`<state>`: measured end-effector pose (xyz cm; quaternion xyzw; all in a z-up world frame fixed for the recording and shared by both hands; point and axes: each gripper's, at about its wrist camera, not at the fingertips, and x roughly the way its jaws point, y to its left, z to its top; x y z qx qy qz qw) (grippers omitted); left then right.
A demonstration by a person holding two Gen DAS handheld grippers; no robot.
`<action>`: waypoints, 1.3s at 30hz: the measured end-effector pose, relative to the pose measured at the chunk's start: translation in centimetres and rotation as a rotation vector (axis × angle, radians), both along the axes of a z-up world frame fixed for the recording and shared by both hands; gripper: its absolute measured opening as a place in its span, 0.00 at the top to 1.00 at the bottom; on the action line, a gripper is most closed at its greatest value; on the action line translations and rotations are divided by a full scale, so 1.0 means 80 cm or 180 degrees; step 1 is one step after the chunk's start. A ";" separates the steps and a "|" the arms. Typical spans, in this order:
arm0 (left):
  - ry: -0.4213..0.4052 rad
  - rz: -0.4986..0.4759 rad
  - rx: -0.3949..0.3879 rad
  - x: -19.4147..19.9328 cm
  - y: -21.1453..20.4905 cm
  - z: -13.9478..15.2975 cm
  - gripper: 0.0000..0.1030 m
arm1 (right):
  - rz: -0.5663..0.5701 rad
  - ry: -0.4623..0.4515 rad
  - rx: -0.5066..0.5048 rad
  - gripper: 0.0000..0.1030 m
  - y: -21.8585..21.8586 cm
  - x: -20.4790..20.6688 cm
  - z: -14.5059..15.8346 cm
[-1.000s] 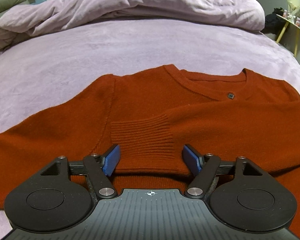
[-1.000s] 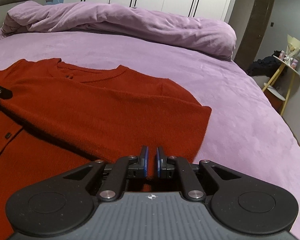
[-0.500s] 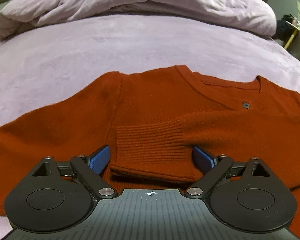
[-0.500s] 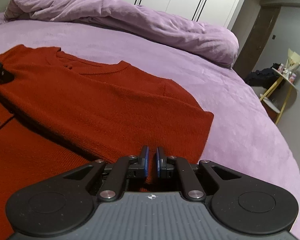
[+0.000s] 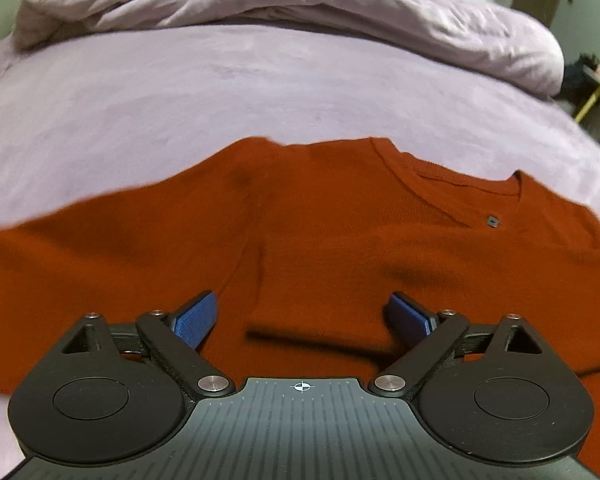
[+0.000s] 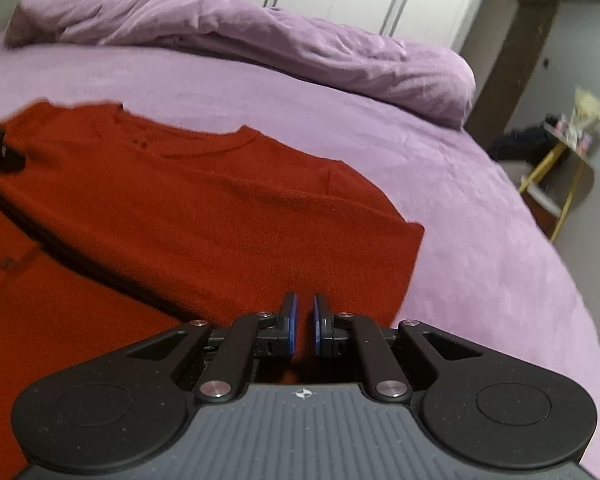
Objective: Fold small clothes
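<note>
Wide bed with a lilac plush cover is filling both views, a crumpled lilac duvet bunching along its far edge. Rust-red knitted cardigan is lying flat on the bed, front up, small dark button sitting under the neckline. One sleeve is lying folded across the chest, its cuff end resting between the left fingers; the other sleeve is stretching out sideways, unfolded.

Left hand-held gripper is hovering wide apart over that cuff, gripping nothing. Right hand-held gripper is sitting over the folded side edge with pads nearly together and a slim gap showing; red knit is visible below, so cannot tell if it is pinching fabric.

Risk, as a judgement: the released cuff could be sliding back off the chest if the knit gets tugged, and a thin pinch could be slipping or grabbing only one layer, skewing the fold.
</note>
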<state>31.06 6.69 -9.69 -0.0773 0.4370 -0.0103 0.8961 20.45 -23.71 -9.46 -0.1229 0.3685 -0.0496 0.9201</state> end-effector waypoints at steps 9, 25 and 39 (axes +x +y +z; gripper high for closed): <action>-0.0169 0.1037 -0.0925 -0.136 0.186 0.029 0.08 | -0.0215 -0.0193 0.1249 0.54 0.001 -0.116 0.044; -0.0590 0.3097 -0.1998 -0.200 0.463 -0.020 0.72 | -0.0200 -0.0106 0.1800 0.56 0.033 -0.116 0.062; -0.1323 0.0894 -0.1078 -0.142 0.266 0.141 0.92 | -0.0298 -0.0215 0.1846 0.63 0.020 -0.125 0.068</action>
